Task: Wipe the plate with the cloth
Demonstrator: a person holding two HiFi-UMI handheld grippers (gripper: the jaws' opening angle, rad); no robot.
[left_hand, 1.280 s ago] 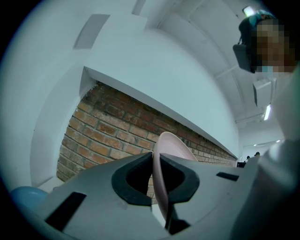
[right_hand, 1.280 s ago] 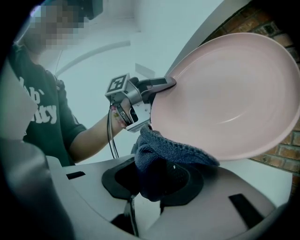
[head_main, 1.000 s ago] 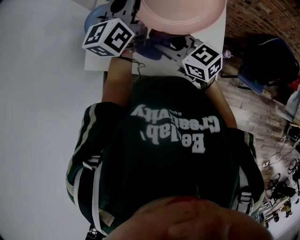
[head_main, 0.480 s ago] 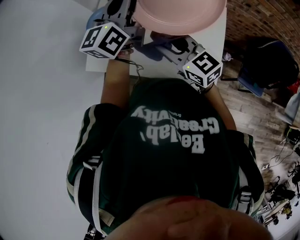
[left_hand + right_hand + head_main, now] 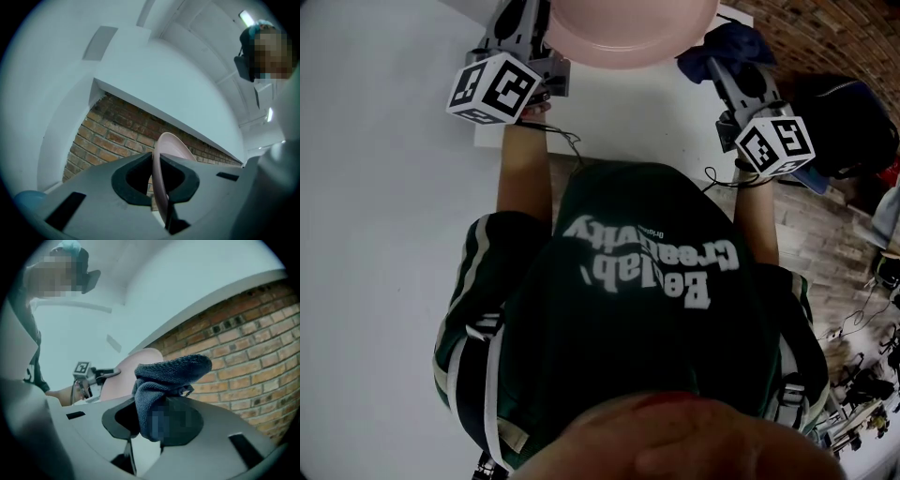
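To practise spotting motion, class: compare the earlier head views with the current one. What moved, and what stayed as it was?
The right gripper, shut on the cloth, swung away from the plate's near edge toward the picture's right and is now clear of it. The left gripper and the plate drifted slightly left. Unchanged: both grips, with the left on the plate's rim.

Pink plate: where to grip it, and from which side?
Grip the rim, coming in edge-on from the person's left. The plate is thin and shallow, so one jaw fits on each face near the edge. The left gripper holds it that way now, shut on the rim. That probably leaves the broad face free for the cloth clamped in the right gripper.
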